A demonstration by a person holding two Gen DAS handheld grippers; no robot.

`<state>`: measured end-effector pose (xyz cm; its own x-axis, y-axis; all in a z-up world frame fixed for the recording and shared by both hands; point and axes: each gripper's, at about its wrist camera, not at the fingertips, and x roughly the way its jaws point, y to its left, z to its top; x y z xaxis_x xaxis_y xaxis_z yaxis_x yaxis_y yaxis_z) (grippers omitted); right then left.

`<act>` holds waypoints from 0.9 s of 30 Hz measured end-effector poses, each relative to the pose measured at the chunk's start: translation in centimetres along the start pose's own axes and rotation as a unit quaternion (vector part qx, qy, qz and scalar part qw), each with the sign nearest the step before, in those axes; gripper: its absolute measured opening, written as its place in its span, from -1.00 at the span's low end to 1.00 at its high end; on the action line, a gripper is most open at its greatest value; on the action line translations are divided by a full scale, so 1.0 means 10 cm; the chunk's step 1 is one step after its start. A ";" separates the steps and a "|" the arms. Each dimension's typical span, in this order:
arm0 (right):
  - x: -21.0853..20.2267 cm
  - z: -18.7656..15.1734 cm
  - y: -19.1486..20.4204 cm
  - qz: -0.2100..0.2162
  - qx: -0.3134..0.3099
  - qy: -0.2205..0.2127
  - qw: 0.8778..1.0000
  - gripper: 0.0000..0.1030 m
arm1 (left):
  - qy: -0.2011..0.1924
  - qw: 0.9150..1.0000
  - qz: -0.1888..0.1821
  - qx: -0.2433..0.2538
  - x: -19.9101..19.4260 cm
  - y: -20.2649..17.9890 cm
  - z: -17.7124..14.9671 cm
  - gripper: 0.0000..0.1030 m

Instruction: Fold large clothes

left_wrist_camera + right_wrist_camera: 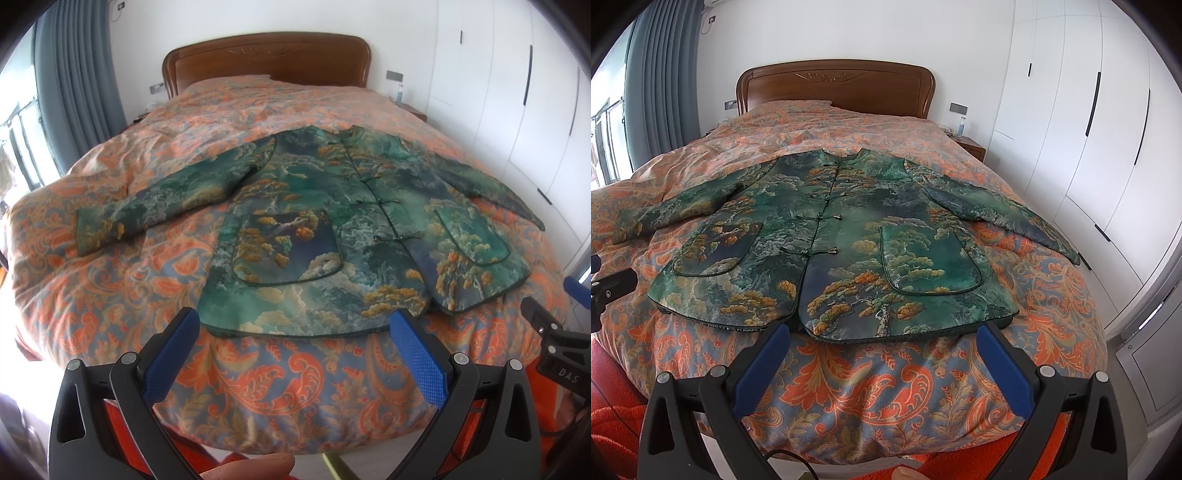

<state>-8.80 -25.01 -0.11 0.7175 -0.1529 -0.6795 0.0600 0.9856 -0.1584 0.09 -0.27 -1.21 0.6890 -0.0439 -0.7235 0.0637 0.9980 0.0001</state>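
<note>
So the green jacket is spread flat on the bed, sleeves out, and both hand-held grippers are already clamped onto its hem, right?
Not quite. The green jacket does lie flat on the bed, sleeves out, but both wrist views show the left hand-held gripper and right hand-held gripper open, short of the hem, gripping nothing.

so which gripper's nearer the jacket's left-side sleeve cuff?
Left. The left gripper hovers open at the hem below that sleeve cuff; the right gripper hovers open further right.
</note>
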 end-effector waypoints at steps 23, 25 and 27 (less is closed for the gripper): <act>0.01 -0.01 0.03 0.003 -0.002 0.003 1.000 1.00 | 0.001 1.000 0.000 0.000 0.00 0.00 0.00 0.99; 0.01 -0.02 0.03 0.003 -0.002 0.003 1.000 1.00 | 0.000 1.000 0.000 0.000 0.00 0.00 0.00 0.99; 0.01 -0.02 0.03 0.003 -0.002 0.002 1.000 1.00 | 0.000 1.000 0.000 0.000 0.00 0.00 0.00 0.99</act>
<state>-8.85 -24.71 -0.32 0.7145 -0.1480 -0.6838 0.0539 0.9861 -0.1570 0.13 -0.24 -1.18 0.6889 -0.0439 -0.7235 0.0634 0.9980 -0.0001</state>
